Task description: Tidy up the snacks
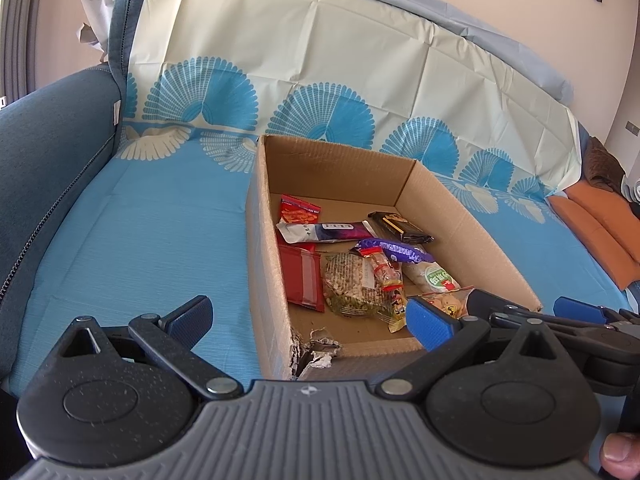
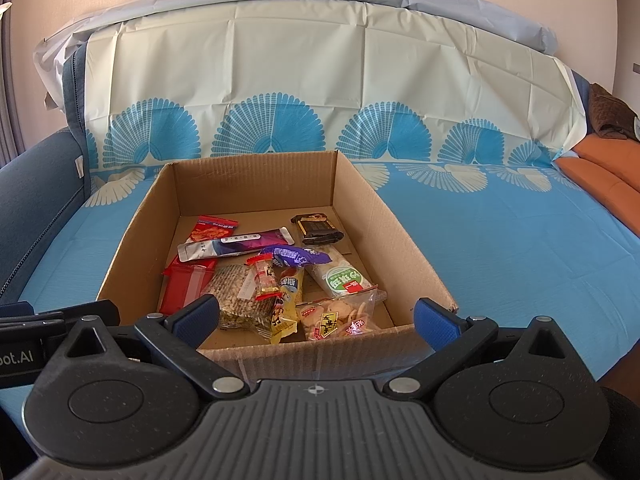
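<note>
L gripper (image 1: 308, 318) has its blue-padded fingers spread wide apart w/ nothing between them; it hovers near the front-left corner of the cardboard box (image 1: 268, 264), left finger over the blue sheet (image 1: 140, 240), right finger over the box's near edge; R gripper (image 2: 316, 318) is likewise wide apart and holds nothing, centred on the box's front wall (image 2: 320, 354), not touching it as far as can be told; its tips also show at the right edge of the left wrist view, just beside the L gripper; a thumb (image 1: 620, 454) shows at that view's bottom right corner.

Snacks all lie loose on the box floor, some overlapping: red flat pouch (image 2: 184, 286) by the left wall; clear bag of mixed nuts/seeds (image 2: 240, 300) beside it; small red-ended candy pack (image 2: 264, 278) on top of the nut bag; yellow packet (image 2: 286, 308); clear bag of round crackers (image 2: 340, 314) nearest the front wall; white roll w/ green label (image 2: 340, 278); purple wrapper (image 2: 296, 256); long white-and-purple sachet (image 2: 236, 246); red chip-style packet (image 2: 216, 228) toward the back; dark bar (image 2: 318, 230) at back right.

Box's front-left corner (image 1: 314, 354) is torn and crumpled; box sits on a sofa draped w/ the blue fan-pattern sheet; orange cushion (image 2: 600, 176) far right, well apart from the box.
</note>
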The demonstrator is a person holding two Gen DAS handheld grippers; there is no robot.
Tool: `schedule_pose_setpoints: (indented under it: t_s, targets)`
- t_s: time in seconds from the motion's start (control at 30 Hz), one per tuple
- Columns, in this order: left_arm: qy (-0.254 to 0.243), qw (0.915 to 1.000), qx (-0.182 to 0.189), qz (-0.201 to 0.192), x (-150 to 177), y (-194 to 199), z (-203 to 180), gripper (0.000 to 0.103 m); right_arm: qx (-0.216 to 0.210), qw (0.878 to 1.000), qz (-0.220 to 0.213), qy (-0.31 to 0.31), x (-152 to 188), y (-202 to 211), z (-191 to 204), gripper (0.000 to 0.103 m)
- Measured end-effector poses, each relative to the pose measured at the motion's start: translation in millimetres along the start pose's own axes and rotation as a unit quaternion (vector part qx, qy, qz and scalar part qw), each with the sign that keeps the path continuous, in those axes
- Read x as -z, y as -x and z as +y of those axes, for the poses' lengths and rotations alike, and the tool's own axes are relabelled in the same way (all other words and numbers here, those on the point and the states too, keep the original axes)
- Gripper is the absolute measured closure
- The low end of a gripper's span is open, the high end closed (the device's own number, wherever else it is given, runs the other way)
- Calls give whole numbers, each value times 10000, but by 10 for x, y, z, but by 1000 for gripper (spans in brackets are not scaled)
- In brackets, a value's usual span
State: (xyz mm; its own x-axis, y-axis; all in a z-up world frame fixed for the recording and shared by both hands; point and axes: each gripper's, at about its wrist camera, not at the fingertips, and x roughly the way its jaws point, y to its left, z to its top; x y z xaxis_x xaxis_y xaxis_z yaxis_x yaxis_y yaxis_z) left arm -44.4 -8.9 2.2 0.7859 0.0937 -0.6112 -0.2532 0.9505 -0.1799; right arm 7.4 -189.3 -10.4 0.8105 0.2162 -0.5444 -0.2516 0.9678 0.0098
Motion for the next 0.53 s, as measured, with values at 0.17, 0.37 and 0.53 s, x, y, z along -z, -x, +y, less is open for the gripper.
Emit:
schedule_pose_setpoints:
  t_s: [0.17, 0.37, 0.53]
  targets:
    - [11, 10000, 37, 6, -8, -2, 8, 0, -6, 10000, -2, -1, -2, -1, -3, 1]
    - [-3, 10000, 58, -20, -5, 6, 3, 0, -7, 10000, -1, 1, -4, -4, -8, 1]
    - [-19, 9999, 129, -67, -5, 35, -7, 0, -15, 10000, -3, 3, -6, -5, -12, 1]
